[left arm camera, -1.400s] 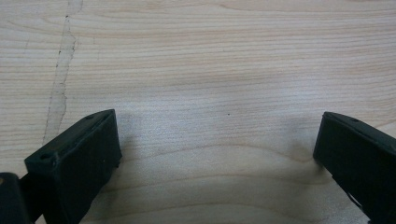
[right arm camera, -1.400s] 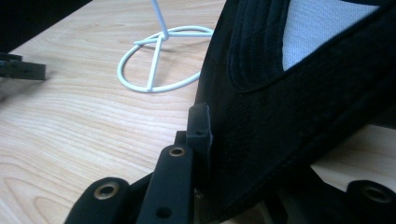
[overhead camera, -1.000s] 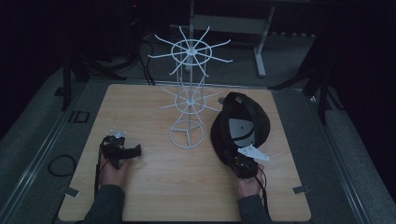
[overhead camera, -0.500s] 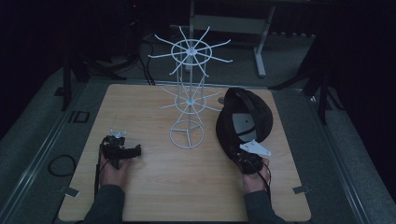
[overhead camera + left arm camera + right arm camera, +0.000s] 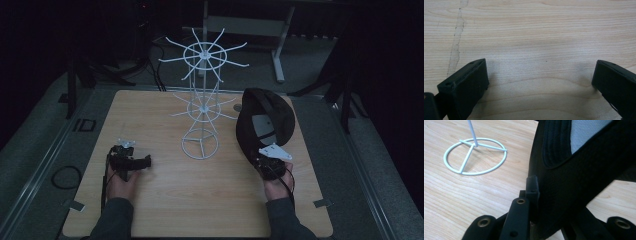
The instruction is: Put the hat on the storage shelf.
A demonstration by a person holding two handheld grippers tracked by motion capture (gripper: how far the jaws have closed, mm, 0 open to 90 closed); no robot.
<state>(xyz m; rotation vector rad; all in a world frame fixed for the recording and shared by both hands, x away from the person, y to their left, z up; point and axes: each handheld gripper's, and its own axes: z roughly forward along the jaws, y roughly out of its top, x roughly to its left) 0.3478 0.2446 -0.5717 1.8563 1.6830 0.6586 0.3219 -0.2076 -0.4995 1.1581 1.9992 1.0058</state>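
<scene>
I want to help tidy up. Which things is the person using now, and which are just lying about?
In use:
- black cap, clamped in the right gripper
- white wire rack, right beside the cap

Just there:
- left gripper, open over bare table
- cable loop on the floor

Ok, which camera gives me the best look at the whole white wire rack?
The high view: the white wire rack stands whole there, ring base to spoked top tier, beside the black cap in the right gripper. The right gripper view catches just its ring base and lower stem. The left gripper view faces bare table.
</scene>
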